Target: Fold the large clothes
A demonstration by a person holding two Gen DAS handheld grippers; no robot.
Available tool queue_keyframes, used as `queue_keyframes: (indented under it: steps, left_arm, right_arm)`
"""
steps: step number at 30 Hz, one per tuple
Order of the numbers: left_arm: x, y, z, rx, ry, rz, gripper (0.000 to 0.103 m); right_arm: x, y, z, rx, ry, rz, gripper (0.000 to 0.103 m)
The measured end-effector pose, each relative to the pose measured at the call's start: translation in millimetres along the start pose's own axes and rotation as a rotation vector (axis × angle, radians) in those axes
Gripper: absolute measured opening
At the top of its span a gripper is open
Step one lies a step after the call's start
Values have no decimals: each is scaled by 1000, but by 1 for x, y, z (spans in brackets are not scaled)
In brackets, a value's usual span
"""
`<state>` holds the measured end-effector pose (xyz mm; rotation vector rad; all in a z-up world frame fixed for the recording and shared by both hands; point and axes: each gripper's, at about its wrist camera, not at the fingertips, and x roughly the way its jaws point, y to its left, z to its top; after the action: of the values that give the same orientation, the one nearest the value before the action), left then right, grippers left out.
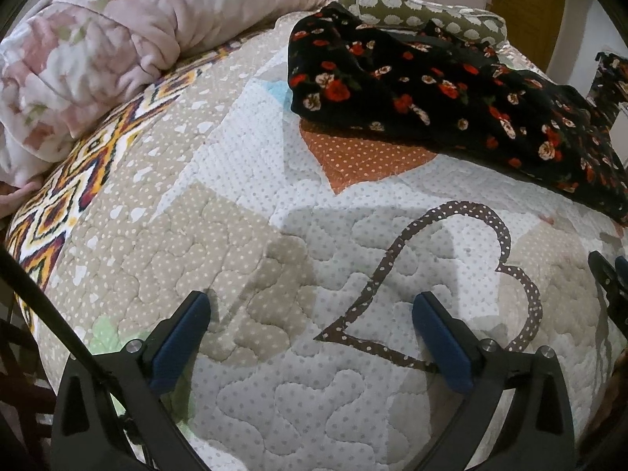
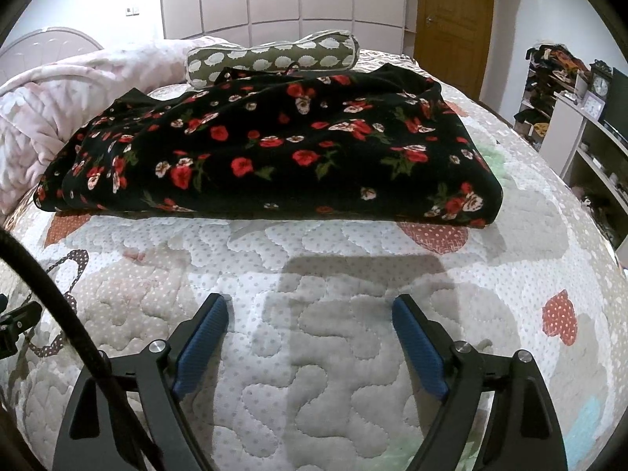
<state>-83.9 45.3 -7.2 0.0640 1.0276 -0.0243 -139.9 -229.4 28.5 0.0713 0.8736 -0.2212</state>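
A black garment with red and white flowers (image 2: 274, 149) lies folded in a flat bundle on the quilted bed. It also shows in the left wrist view (image 1: 451, 94), at the upper right. My right gripper (image 2: 310, 306) is open and empty, hovering over the quilt a short way in front of the garment. My left gripper (image 1: 312, 300) is open and empty over the quilt, to the left of the garment and apart from it. The right gripper's tip (image 1: 612, 278) shows at the right edge of the left wrist view.
The patchwork quilt (image 2: 333, 373) covers the bed. A pink floral blanket (image 1: 102, 51) is heaped at the left. A green bolster pillow with white shapes (image 2: 274, 59) lies behind the garment. Shelves with clutter (image 2: 581, 117) stand to the right, a wooden door (image 2: 455, 11) behind.
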Motion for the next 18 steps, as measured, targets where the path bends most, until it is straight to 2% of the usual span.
queue_keyframes:
  steps: [13, 18]
  left_arm:
    - [5, -5, 7, -34, 47, 41, 103]
    - [5, -4, 5, -58, 9, 33, 103]
  right_arm:
    - [-1, -1, 1, 3, 3, 26, 93]
    - [0, 0, 0, -3, 4, 26, 93]
